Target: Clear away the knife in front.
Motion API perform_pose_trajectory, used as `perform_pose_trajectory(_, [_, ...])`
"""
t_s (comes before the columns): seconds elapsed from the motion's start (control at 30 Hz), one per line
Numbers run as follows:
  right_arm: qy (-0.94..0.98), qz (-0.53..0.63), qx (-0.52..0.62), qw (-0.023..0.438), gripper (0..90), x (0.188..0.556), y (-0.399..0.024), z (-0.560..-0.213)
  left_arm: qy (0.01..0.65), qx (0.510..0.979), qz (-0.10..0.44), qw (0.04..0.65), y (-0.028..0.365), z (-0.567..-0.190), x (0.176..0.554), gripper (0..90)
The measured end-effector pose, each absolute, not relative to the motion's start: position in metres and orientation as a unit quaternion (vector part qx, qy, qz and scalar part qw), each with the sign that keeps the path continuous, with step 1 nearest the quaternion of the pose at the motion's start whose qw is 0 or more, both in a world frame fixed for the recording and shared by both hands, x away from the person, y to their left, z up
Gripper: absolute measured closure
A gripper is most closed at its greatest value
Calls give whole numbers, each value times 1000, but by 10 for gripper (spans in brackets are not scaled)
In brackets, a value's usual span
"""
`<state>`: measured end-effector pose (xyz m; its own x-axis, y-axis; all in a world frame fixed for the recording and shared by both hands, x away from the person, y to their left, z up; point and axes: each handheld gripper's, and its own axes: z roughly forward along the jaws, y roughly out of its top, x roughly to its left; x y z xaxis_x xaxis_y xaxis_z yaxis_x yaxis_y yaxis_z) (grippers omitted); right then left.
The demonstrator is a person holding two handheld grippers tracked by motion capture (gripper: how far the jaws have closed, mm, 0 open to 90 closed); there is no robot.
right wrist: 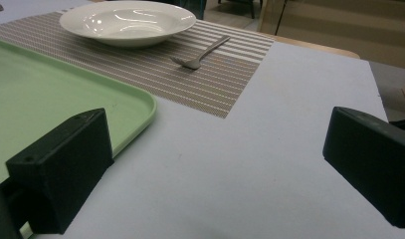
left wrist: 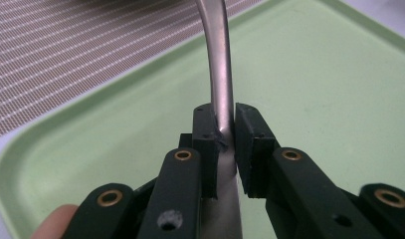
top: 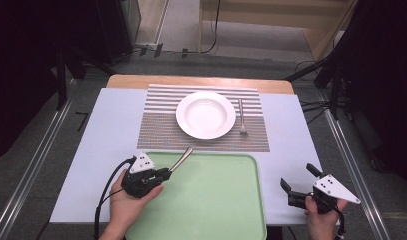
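A slim metal utensil handle (left wrist: 219, 64) sits clamped between the fingers (left wrist: 207, 137) of the left gripper (top: 163, 174), which are drawn in narrow and press on it from both sides. In the left gripper view the handle runs up from between the pads and curves away over the tray; its far end is cut off at the top edge, so what kind of utensil it is cannot be told. In the high view the handle (top: 182, 159) slants up and to the right from the gripper, its free end reaching across the far rim of the green tray (top: 216, 200) toward the striped placemat (top: 161, 130). The left hand (top: 128, 202) holds the gripper over the tray's near left corner.

The tray lies at the near edge of the counter (top: 101, 150), just in front of the placemat. On the placemat stands a white deep plate (top: 206, 115), and just to its right lies a fork (top: 241, 117), tines toward the person, apart from the plate.

The right gripper (top: 297, 184) rests well to the right of the tray, above bare counter, held by the right hand (top: 321, 212). Its fingers (right wrist: 65, 164) stand wide apart with nothing between them; in the right gripper view the counter surface shows through the gap, with the tray's corner (right wrist: 140, 107) at the left and the plate (right wrist: 125, 22) and fork (right wrist: 200, 52) beyond.
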<state>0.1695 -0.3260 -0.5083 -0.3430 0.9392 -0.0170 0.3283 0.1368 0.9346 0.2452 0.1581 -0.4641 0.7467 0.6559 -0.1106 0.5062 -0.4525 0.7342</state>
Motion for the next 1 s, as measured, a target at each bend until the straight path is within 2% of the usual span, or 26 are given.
perform_pose_trajectory(1.0, [678,460,469,330,0,170,-324,-509,344,866,91,351,144,-494,219,793])
